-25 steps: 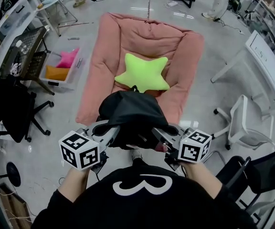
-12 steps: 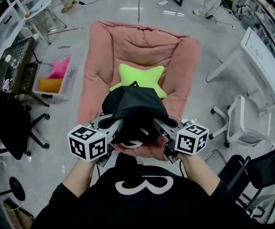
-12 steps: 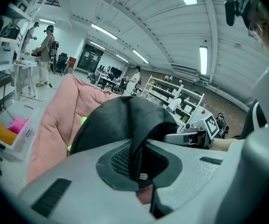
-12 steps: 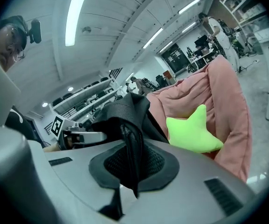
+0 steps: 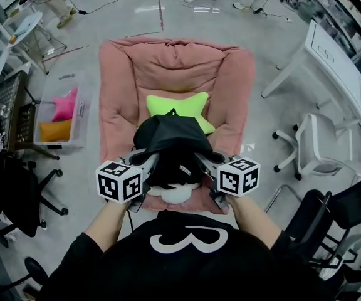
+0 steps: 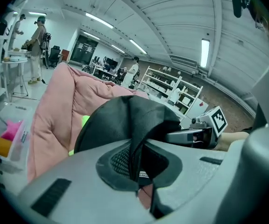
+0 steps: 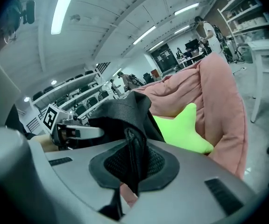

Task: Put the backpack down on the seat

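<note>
Backpack [image 5: 171, 144] in black fabric hangs between two hand-held grippers: the left gripper [image 6: 137, 164] has its jaws pinched shut on a fold of the bag's dark material, and the right gripper [image 7: 133, 164] is clamped the same way on the opposite side, a strip of black cloth caught between its mesh-faced pads. Each gripper's own camera shows the other one across the bag, marker cube outward. From the head view the backpack sits over the front half of the pink padded seat [image 5: 124, 86], and whether its base already touches the cushion cannot be told, since the bag hides what lies under it. It also covers the lower points of the lime-green star cushion [image 5: 177, 107] lying mid-seat. A white rounded shape [image 5: 177, 193] at the bag's near edge is too indistinct to identify. The person's dark top fills the bottom of the head view and cuts off both forearms. Beside the seat on the left stands a clear bin [image 5: 80, 93] holding pink and orange items; a white table [image 5: 331, 61] and white chair [image 5: 315, 146] stand to the right. Compared with a second ago, the bag and both grippers have advanced over the seat, whose front edge now lies beneath the marker cubes rather than ahead of them.
</note>
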### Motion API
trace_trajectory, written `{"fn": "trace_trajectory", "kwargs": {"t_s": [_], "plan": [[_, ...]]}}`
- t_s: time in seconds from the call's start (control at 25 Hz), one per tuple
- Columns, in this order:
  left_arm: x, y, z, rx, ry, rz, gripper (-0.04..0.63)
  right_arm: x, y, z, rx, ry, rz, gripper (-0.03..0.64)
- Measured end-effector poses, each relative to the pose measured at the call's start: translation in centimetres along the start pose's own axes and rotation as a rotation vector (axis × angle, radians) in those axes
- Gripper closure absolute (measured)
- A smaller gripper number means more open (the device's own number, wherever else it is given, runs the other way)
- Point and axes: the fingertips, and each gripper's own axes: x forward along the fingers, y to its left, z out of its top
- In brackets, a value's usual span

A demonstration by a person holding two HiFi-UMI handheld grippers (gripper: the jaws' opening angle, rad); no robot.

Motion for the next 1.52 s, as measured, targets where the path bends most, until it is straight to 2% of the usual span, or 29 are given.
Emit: {"fn": "trace_trajectory", "kwargs": {"t_s": [0.52,0.76,0.96,1.12,1.2,1.24,1.32,1.4,1.52], "plan": [[6.1,5.8,0.7,0.088,0.115,-0.006,0.583,5.5,-5.4,0.3,-0.009,0.028,-0.12,0.597],[8.1,7.6,0.7,0.056,0.121,-0.064,0.583,7.5,-7.3,0.3,0.076,0.011,-0.129,0.597],[9.1,8.9,0.9,0.021,0.135,-0.085,0.57,8.5,-8.2,0.8,0.068,-0.017,-0.136,0.586],[9.7,9.5,1.0,0.017,0.157,-0.109,0.507,8.9,-8.6,1.5,0.096,-0.034,-0.124,0.52],[9.7,9.9,0.9,-0.013,0.156,-0.123,0.439,9.1,-8.8,1.7,0.098,-0.038,-0.126,0.479],[9.7,10.2,1.0,-0.024,0.152,-0.119,0.415,9.1,-9.1,1.8,0.087,-0.038,-0.141,0.45],[9.7,10.9,1.2,-0.03,0.141,-0.098,0.376,8.9,-9.8,1.9,0.042,-0.033,-0.195,0.351],[9.5,11.4,1.4,-0.016,0.13,-0.067,0.369,8.2,-10.0,1.9,-0.01,-0.033,-0.234,0.336],[8.8,11.3,2.1,0.016,0.107,-0.042,0.345,6.9,-9.9,2.1,-0.046,-0.038,-0.243,0.333]]}}
